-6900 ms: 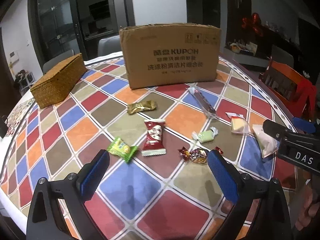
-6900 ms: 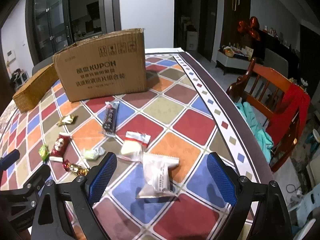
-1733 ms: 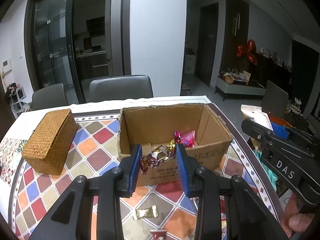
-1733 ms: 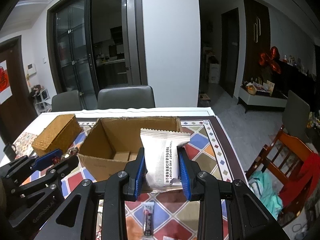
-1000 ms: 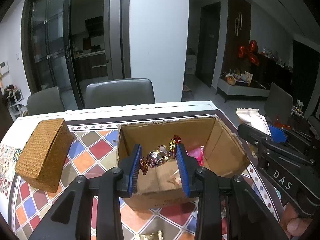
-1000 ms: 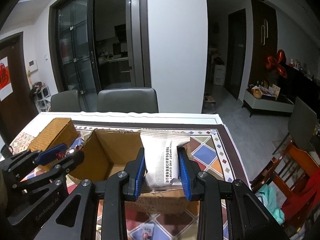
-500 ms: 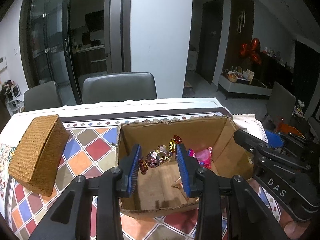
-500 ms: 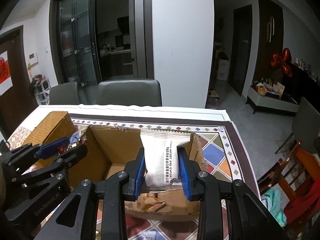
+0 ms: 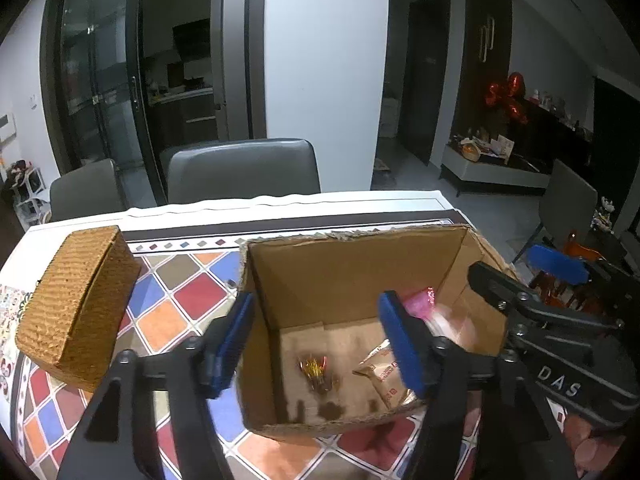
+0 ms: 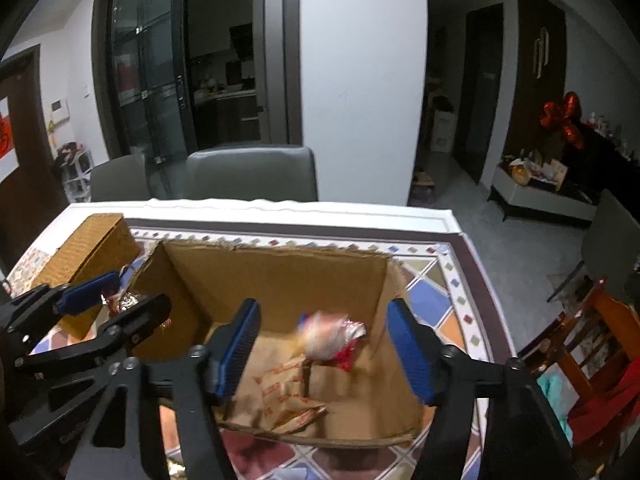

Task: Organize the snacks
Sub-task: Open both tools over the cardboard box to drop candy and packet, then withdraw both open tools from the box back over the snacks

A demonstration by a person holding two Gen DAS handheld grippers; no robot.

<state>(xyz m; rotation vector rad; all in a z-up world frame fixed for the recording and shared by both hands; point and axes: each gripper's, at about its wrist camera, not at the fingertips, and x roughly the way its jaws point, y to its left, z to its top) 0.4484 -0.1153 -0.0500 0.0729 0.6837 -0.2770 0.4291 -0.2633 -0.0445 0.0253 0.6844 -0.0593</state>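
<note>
Indoors — checkered tablecloth point(image 9: 188, 304), grey chair point(image 9: 244, 170) behind.

1 cardboard box point(image 9: 360, 272), 1 wicker box point(image 9: 76, 304), 2 chairs point(image 9: 240, 170)

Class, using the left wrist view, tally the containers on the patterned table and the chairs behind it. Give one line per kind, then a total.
Open brown cardboard box: 1
Closed woven wicker box: 1
Grey padded chairs: 2
Total: 4
</note>
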